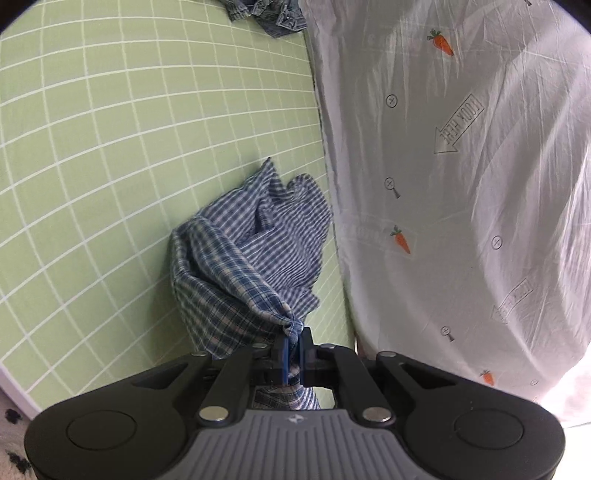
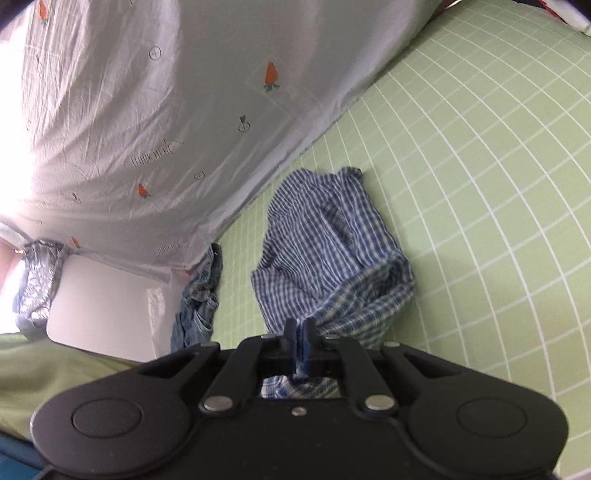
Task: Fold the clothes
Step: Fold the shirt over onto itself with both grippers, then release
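The left hand-held gripper (image 1: pixel 292 341) is clamped on a bunched corner of the blue checked shirt (image 1: pixel 251 258). Its blue pads (image 1: pixel 284 360) stand narrow, with cloth pinched between them and more cloth trailing back under the jaws. From that pinch the shirt hangs away in loose folds over the green bed sheet (image 1: pixel 129 147), which bears a white grid. Just to the right of the shirt lies a white quilt (image 1: pixel 461 166) printed with carrots and arrows; its edge runs along the sheet from near to far. At the far end of the sheet, next to the quilt's edge, sits a crumpled denim garment (image 1: pixel 266 14).

The right hand-held gripper (image 2: pixel 300 343) is likewise closed tight on another gathered bit of the shirt (image 2: pixel 332 243), cloth squeezed between its pads and showing below them. In this view the shirt spreads out ahead of the jaws on the sheet (image 2: pixel 480 166), rumpled, with one fold turned over at its right side. The quilt (image 2: pixel 147 110) fills the left and far part, and the denim garment (image 2: pixel 199 295) lies at the left of the shirt, beside the quilt's corner.
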